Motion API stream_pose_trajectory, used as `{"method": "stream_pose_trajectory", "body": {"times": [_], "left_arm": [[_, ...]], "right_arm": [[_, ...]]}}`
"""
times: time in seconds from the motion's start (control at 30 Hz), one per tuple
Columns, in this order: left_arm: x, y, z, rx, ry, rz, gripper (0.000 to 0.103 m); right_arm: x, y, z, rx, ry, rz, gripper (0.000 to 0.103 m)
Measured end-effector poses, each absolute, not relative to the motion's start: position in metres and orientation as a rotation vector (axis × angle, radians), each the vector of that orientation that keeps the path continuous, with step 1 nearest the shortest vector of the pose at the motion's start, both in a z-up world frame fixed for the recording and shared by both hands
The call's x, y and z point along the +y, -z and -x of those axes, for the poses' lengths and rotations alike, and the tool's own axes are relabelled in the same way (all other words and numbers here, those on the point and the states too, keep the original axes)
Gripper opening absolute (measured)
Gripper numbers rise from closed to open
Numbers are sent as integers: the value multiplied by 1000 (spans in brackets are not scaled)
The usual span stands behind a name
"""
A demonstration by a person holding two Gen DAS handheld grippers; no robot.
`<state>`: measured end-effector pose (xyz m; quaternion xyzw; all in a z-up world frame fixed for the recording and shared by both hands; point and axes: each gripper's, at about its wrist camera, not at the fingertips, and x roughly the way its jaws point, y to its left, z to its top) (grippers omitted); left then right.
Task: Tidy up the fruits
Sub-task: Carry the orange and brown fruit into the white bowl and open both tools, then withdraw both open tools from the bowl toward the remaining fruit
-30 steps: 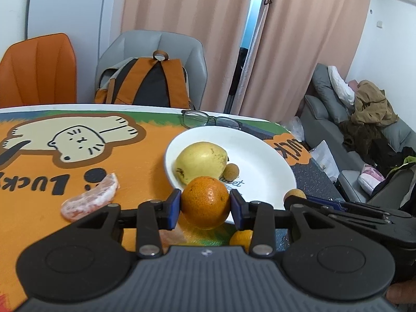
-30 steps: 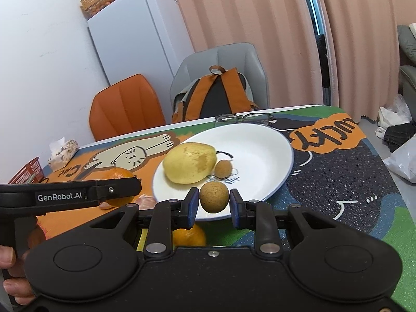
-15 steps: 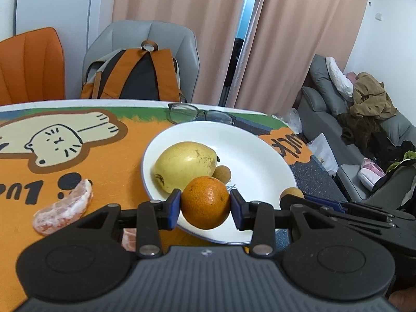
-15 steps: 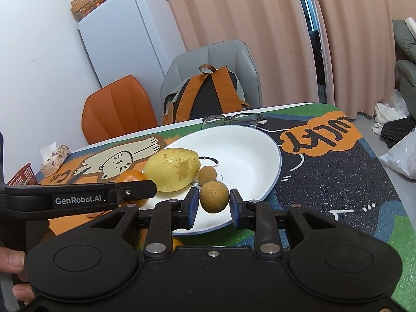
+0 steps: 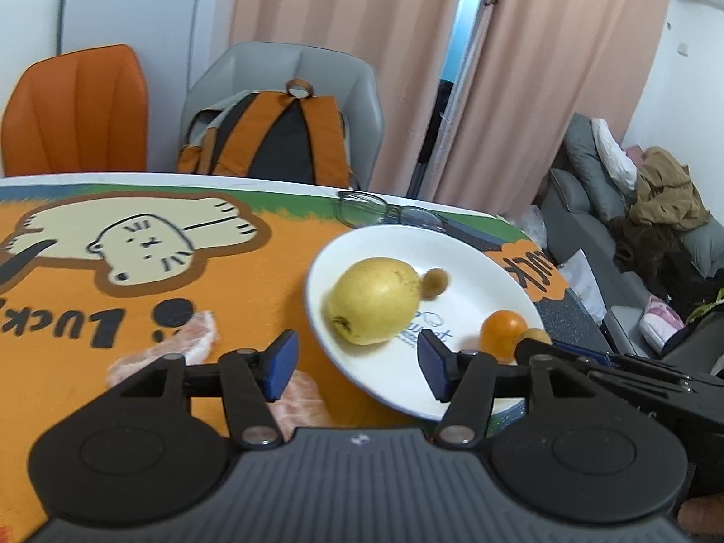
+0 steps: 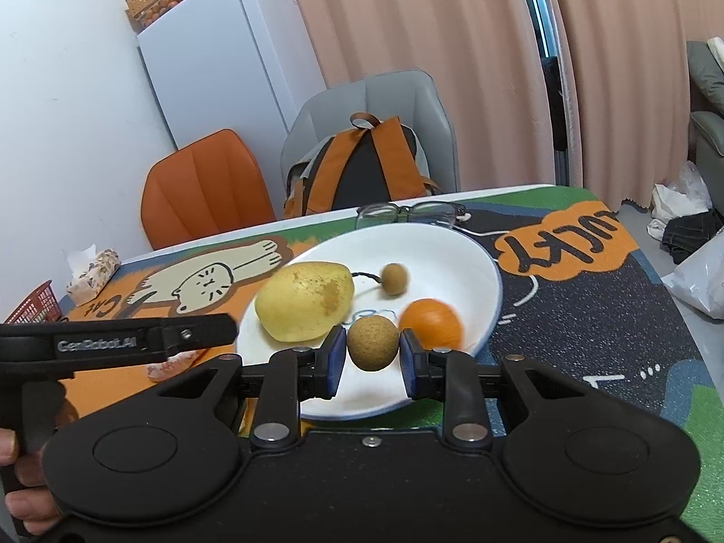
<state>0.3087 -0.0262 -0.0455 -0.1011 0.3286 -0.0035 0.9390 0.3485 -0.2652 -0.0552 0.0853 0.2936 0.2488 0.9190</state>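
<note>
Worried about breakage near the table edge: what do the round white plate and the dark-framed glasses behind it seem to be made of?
Round white plate: probably glazed ceramic, given its smooth, slightly glossy white surface. Dark-framed glasses: thin dark frame, metal or plastic, too small to tell; clear lenses.

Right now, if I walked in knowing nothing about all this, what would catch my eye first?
Probably the white plate on the bright orange cat-print tablecloth, with a big yellow pear, a small brown fruit and an orange in it. Nearest the camera, the right gripper pinches another round brown fruit above the plate's near edge. The left gripper holds nothing, its fingers opening.
</note>
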Motion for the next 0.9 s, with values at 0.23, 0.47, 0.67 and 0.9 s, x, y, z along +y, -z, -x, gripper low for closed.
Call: {"method": "stream_pose_trajectory", "body": {"times": [0.23, 0.47, 0.67, 0.9], "left_arm": [[-9, 39, -287, 658, -37, 222, 73], [2, 39, -269, 665, -64, 254, 82], [11, 38, -253, 663, -102, 272, 86], [18, 37, -238, 666, -127, 288, 90]], "right_arm": [[-259, 46, -342, 587, -515, -181, 41], [-258, 40, -328, 586, -520, -176, 45], [-258, 35, -316, 582, -533, -172, 50], [-256, 31, -300, 575, -555, -168, 63]]}}
